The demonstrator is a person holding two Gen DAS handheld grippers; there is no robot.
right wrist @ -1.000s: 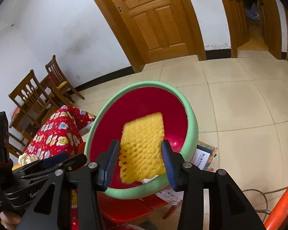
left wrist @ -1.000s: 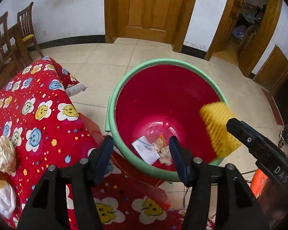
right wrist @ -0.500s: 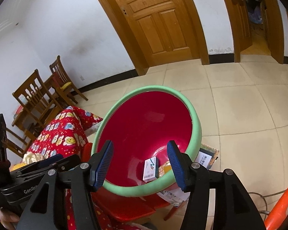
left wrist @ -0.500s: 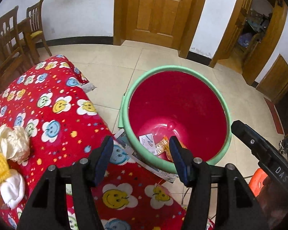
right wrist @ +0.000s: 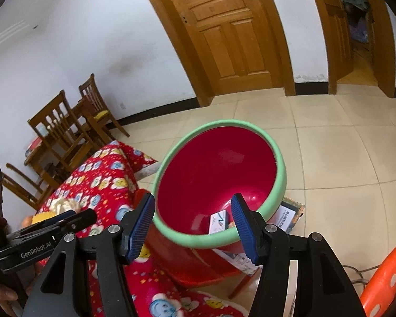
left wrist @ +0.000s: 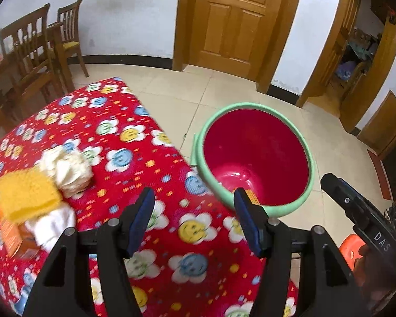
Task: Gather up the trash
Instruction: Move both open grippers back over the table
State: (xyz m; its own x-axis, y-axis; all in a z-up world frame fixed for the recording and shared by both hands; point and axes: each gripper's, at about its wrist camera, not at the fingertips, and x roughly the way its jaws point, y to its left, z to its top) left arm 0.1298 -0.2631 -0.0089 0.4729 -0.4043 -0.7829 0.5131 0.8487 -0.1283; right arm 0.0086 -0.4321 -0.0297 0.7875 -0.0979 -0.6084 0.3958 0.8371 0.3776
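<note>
My right gripper [right wrist: 192, 222] hangs above the near rim of the red bucket [right wrist: 219, 163], which fills the middle of the right wrist view. Its jaws have just been opening and now stand about half apart with nothing between the pads. I judge one drop is done. At the bottom of the bucket, low in the frame, lies a small white box [right wrist: 218, 221] with a printed mark too small to read.

My left gripper [left wrist: 195, 215] also stands half open and bare, pointing down over the red smiley-flower cloth [left wrist: 124, 142] in the lower middle of the left wrist view. The trash left to collect sits at the left edge of that frame: a yellow foam net [left wrist: 26, 192], blurred, touching a crumpled cream paper wad [left wrist: 66, 169] just above it, with a white wad [left wrist: 52, 227] and an orange packet [left wrist: 12, 235] just below.

So the step in hand is, I think, the return for the next piece. The left fingers must swing toward the lower left, straddle one item, likely the paper wad, and close gently, since it looks soft.

Readable writing: "GenRobot.AI" on the left gripper's body at the lower left of the right wrist view, and "DAS" on the right gripper's body [left wrist: 361, 216] at the lower right of the left wrist view.
</note>
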